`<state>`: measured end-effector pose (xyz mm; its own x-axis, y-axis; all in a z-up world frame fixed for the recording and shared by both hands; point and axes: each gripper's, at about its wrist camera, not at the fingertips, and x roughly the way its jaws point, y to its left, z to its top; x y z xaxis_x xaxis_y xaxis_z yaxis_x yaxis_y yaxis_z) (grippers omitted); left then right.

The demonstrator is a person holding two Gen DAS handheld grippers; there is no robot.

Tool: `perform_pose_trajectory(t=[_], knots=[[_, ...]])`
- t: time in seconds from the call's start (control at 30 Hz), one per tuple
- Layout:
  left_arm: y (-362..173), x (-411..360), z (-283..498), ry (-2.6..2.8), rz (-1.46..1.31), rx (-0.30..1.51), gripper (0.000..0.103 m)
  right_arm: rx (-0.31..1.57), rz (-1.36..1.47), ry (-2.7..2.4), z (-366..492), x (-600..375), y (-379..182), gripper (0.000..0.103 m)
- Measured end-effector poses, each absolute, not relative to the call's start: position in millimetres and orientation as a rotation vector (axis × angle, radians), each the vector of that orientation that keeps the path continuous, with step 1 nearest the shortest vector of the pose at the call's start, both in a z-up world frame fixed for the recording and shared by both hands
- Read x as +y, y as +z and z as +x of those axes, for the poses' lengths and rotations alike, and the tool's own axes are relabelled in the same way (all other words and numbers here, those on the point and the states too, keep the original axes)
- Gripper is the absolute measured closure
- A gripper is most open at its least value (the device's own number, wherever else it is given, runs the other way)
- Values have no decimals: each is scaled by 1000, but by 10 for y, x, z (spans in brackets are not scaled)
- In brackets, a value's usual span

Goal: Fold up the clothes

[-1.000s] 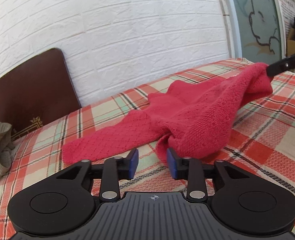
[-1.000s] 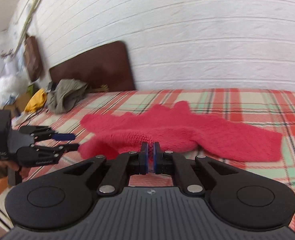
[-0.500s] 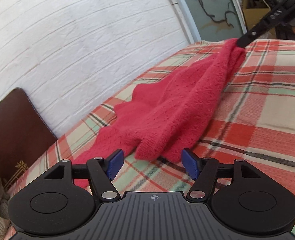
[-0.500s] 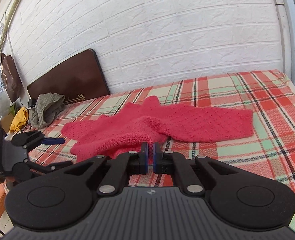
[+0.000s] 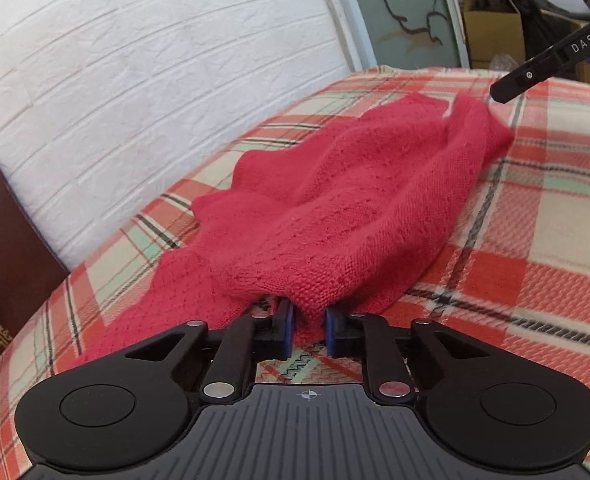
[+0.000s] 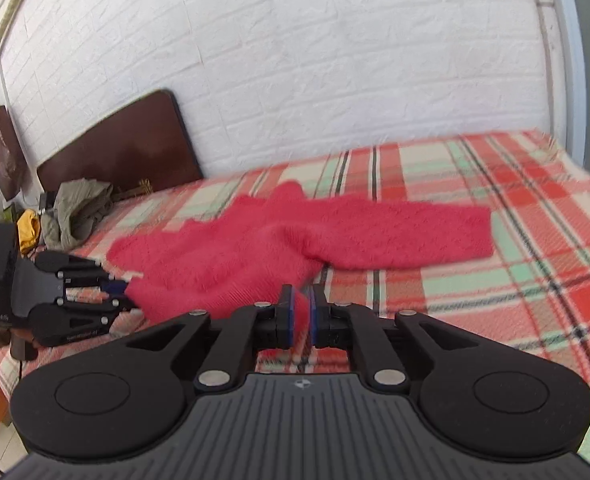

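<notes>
A white brick-pattern wall [image 6: 295, 60] runs behind a bed covered by a plaid blanket [image 6: 515, 248] in red, cream and mint with dark lines. Taking the blanket as the landmark, a dark brown headboard [image 6: 127, 144] stands at its far left end against the wall, and a frosted door panel [image 5: 407, 8] with a dark line drawing stands beyond its opposite end, with a cardboard box [image 5: 491, 28] near it.

The red knit sweater [image 6: 263, 244] lies on the blanket's middle, spread toward the wall, one sleeve stretched flat to the right in the right wrist view and its near edge bunched toward the blanket's front side. A crumpled olive garment [image 6: 79, 212] sits on the blanket's headboard end, with something yellow [image 6: 29, 226] just beside it.

The left gripper [image 5: 309, 328] is low over the blanket's front side; its jaws are closing to a narrow gap, with a fold of the sweater's near hem between the blue pads [image 5: 289, 330], which appear to press on it. The right gripper [image 6: 301, 316] is at the sweater's other near corner; its jaws are opening slightly, and red knit shows between the pads, though blur makes it unclear whether they still press on it.
</notes>
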<state>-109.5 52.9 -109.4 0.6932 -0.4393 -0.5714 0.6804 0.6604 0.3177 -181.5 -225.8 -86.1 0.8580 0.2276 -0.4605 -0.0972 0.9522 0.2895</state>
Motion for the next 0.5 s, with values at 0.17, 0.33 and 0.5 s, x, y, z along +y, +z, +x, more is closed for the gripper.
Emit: perform_pose_trajectory(t=[0.17, 0.33, 0.5], knots=[[-1031, 548, -1419, -642, 519, 432, 96, 441, 215, 297, -1745, -2045, -497, 64], [-1024, 522, -1671, -610, 499, 398, 97, 500, 102, 468, -1318, -1430, -480, 64], [-1060, 541, -1715, -587, 504, 397, 97, 645, 51, 532, -827, -888, -677, 65]])
